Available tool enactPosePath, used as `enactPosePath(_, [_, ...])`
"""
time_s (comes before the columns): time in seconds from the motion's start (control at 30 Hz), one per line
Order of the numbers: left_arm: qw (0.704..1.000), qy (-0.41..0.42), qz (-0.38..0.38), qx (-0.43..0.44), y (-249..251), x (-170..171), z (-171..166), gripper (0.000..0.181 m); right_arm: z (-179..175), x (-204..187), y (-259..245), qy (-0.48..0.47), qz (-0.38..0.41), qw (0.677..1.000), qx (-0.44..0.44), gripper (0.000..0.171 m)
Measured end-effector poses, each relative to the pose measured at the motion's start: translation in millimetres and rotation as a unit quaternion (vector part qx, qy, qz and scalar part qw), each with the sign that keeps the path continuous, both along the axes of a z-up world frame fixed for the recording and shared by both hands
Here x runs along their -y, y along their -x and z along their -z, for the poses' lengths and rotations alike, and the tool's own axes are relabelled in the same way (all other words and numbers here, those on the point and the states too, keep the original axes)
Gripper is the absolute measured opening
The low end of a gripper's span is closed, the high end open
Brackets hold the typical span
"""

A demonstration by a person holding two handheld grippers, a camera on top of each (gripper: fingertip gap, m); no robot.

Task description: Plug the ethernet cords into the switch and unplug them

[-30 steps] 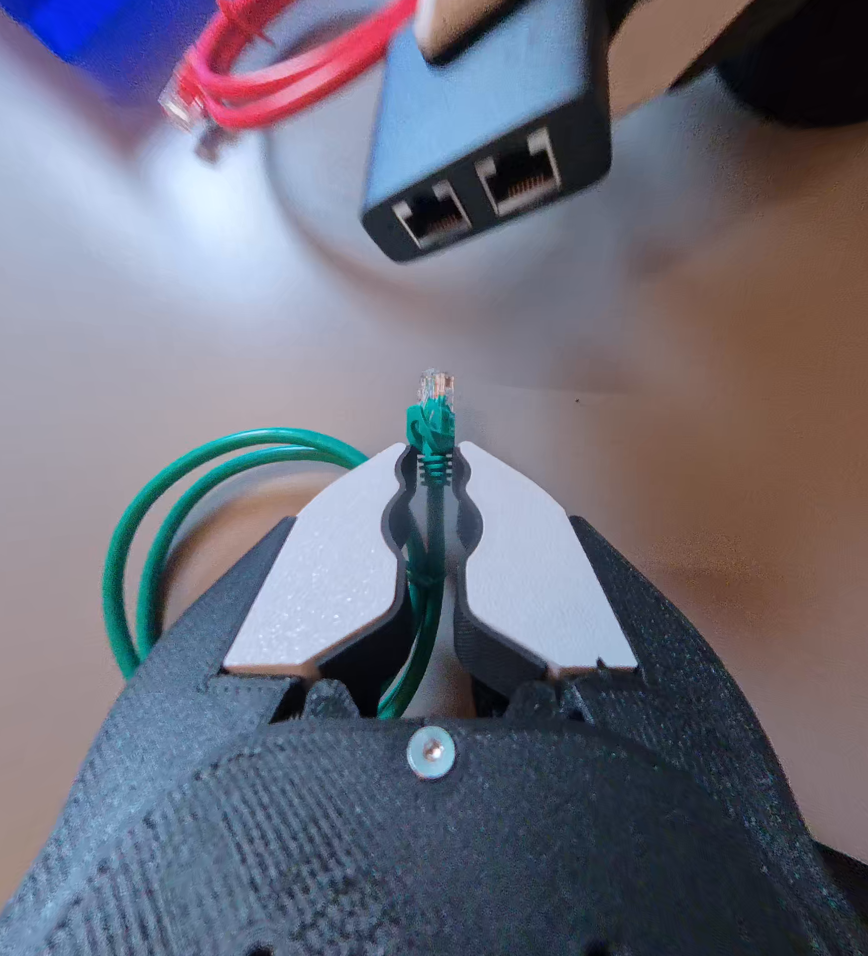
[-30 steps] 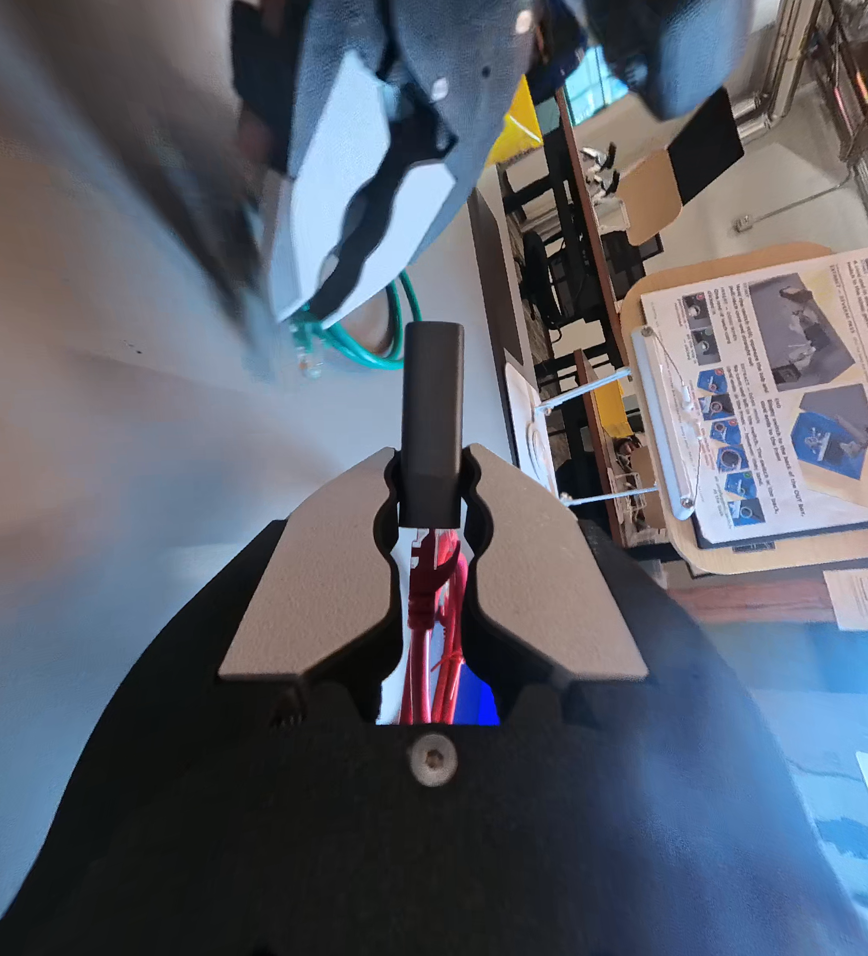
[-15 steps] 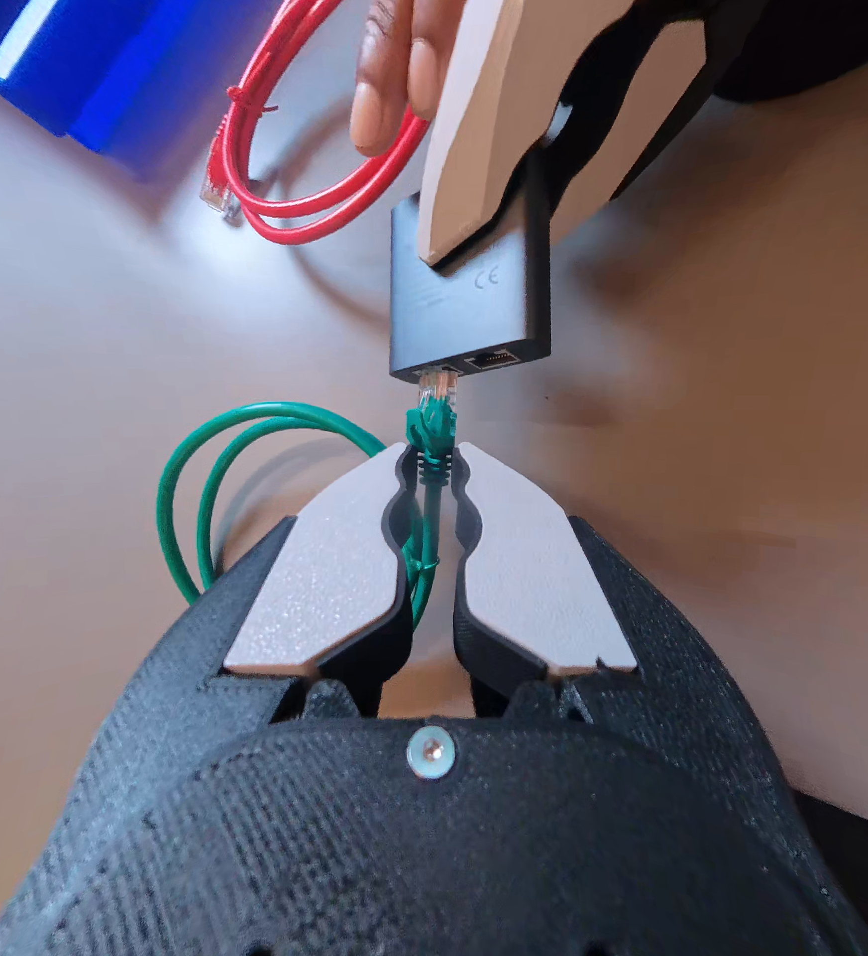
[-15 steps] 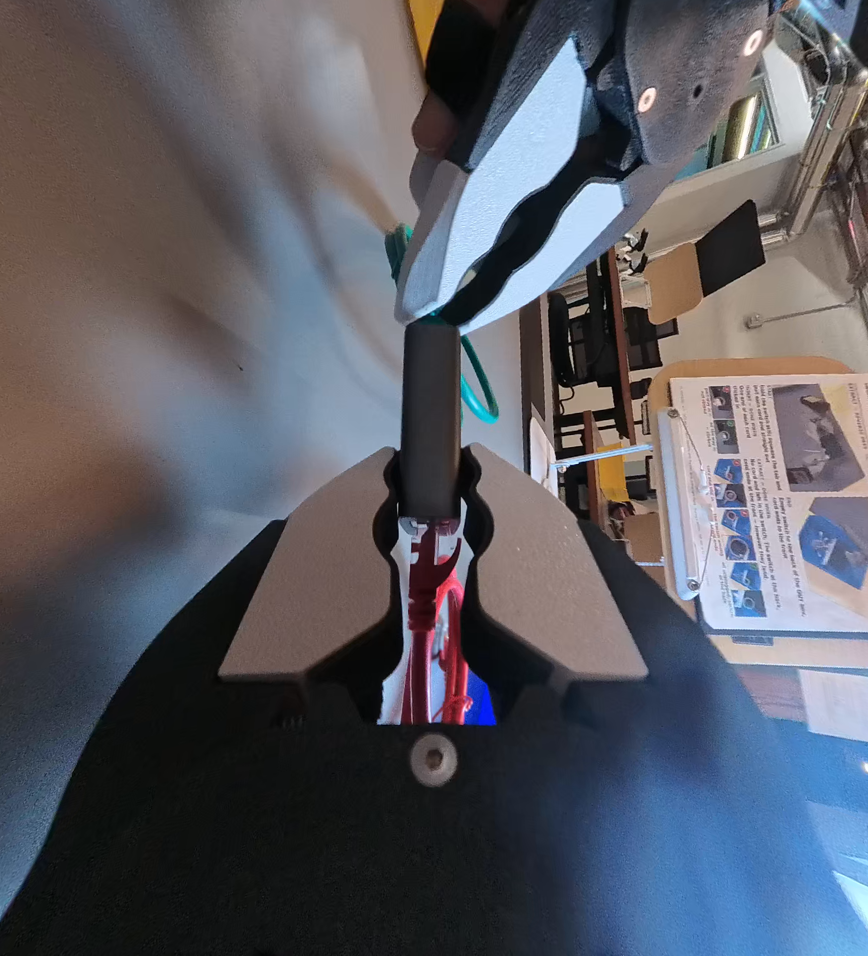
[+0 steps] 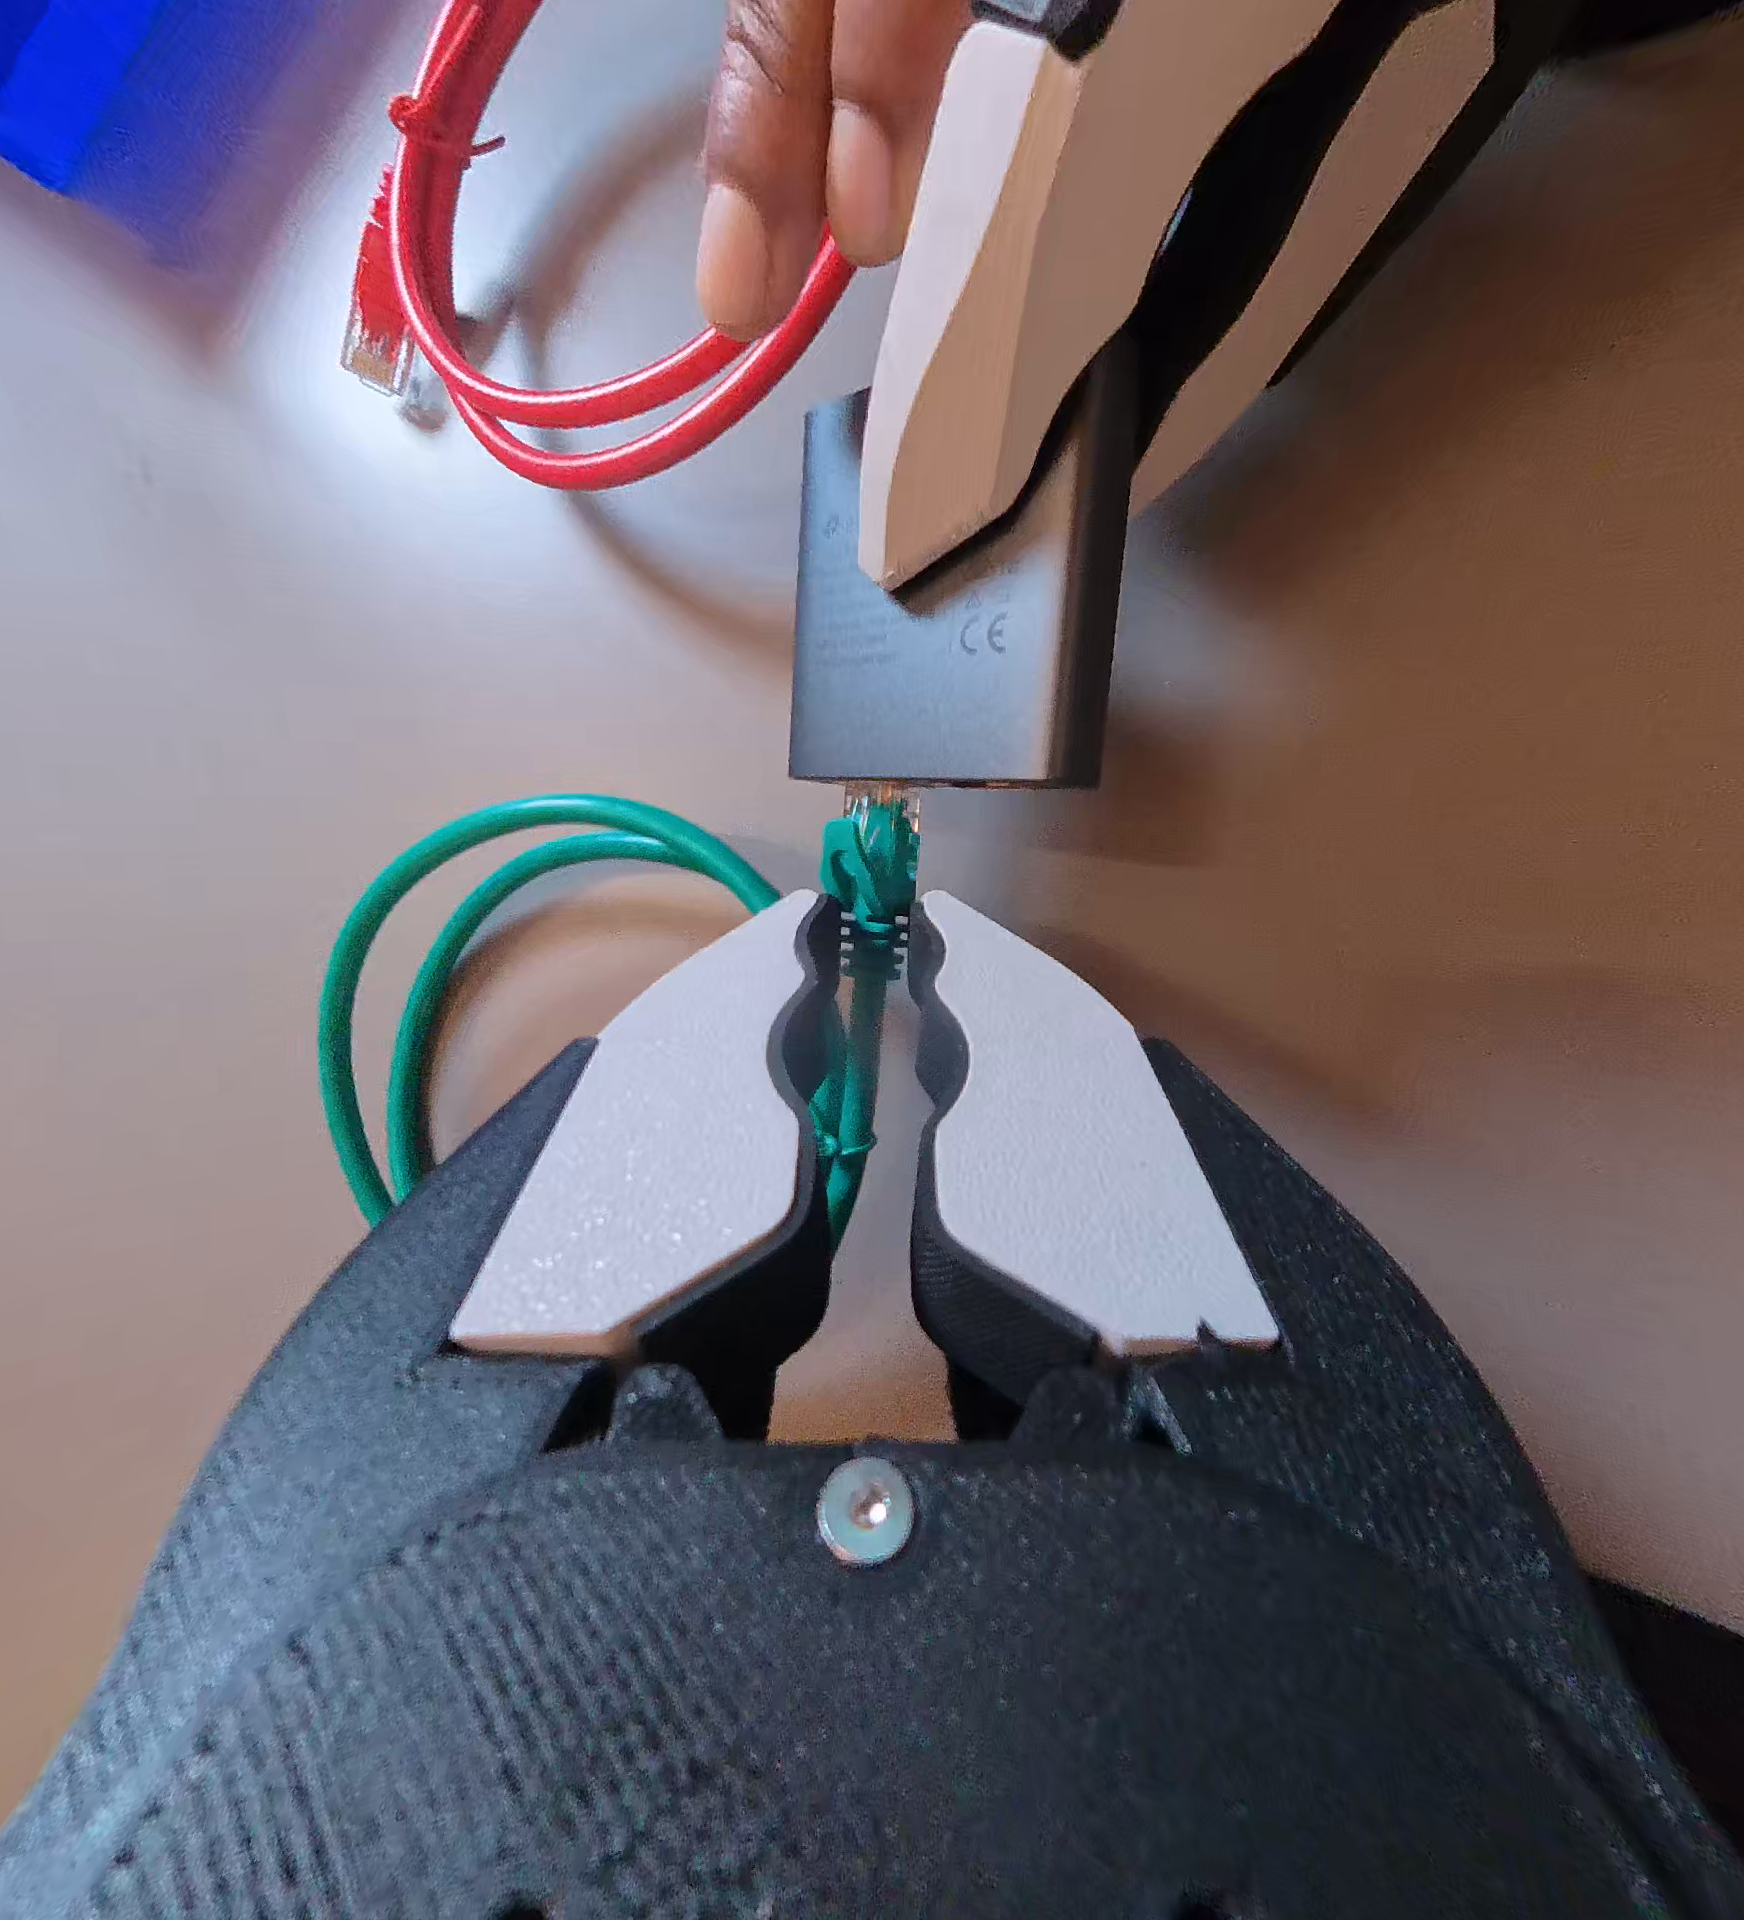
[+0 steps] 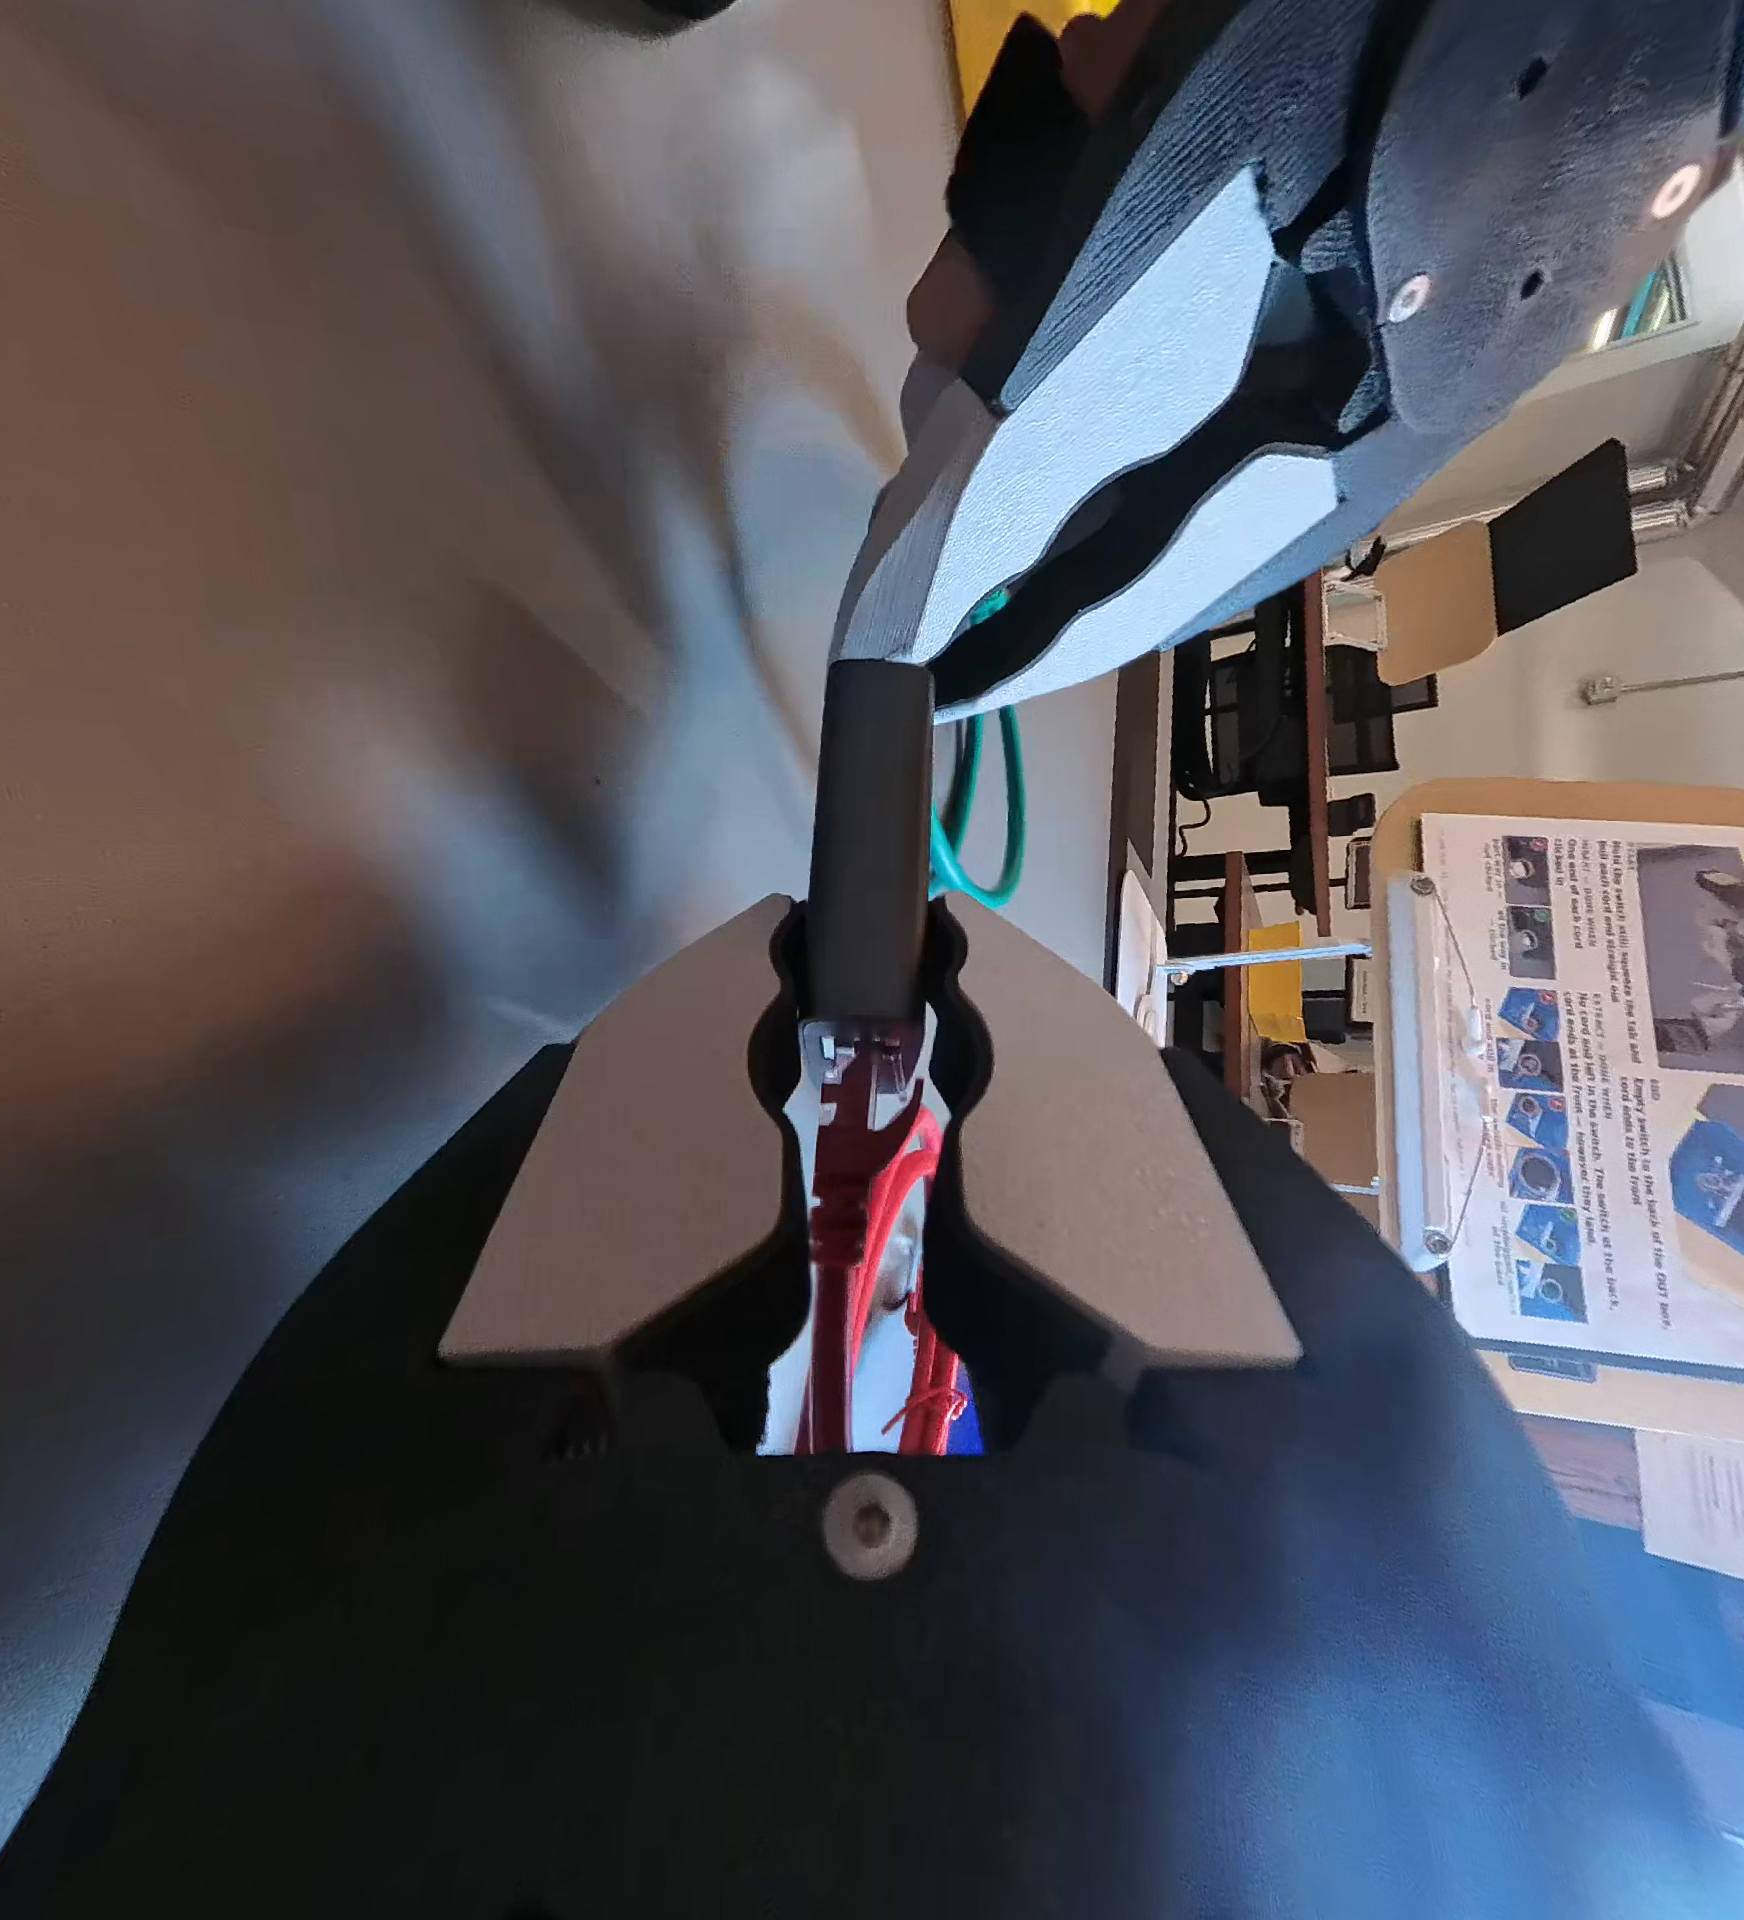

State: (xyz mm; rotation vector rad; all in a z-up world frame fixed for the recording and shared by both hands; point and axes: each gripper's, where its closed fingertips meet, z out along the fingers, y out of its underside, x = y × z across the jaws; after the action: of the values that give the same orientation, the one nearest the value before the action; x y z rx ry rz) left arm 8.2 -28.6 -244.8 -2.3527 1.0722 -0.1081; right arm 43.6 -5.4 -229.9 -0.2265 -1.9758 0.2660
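Note:
My left gripper (image 5: 873, 914) is shut on the boot of a green ethernet cord (image 5: 873, 883). Its clear plug tip sits in the left port of a small black switch (image 5: 951, 644). My right gripper (image 6: 868, 925) is shut on that switch (image 6: 868, 831) and holds it above the table; it shows from above in the left wrist view (image 5: 1003, 540). The green cord loops out to the left (image 5: 369, 997). A red ethernet cord (image 5: 577, 416) is plugged into the switch's far end (image 6: 847, 1122) and lies coiled on the table.
A person's fingers (image 5: 774, 156) hold the right gripper. A blue bin (image 5: 68, 94) stands at the far left. The table (image 5: 1470, 831) is tan. In the right wrist view a board with printed sheets (image 6: 1626, 1091) and chairs lie beyond.
The switch and the green plug have come together: one second ago they were apart with both ports facing me, now the plug tip is inside the left port.

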Motion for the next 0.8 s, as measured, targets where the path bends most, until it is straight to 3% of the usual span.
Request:
enactPosePath(0.23, [1.0, -0.009, 0.01, 0.016, -5, 0, 1, 0.012, 2, 2, -2, -0.006, -0.006, 1.0, 0.003, 0.021])
enactPosePath(0.4, [0.997, -0.023, 0.004, 0.08, -15, 0, -10, 0.012, -3, 1, -7, 0.028, -0.013, 1.0, 0.003, 0.021])
enactPosePath(0.63, [0.989, -0.114, 0.007, 0.098, -5, -11, -32, 0.014, -23, -14, 4, 0.025, 0.042, 0.998, -0.032, 0.021])
enactPosePath(0.8, [0.986, -0.135, 0.014, 0.094, -8, -13, -30, 0.014, -19, -20, 2, 0.037, 0.057, 0.997, -0.029, 0.021])
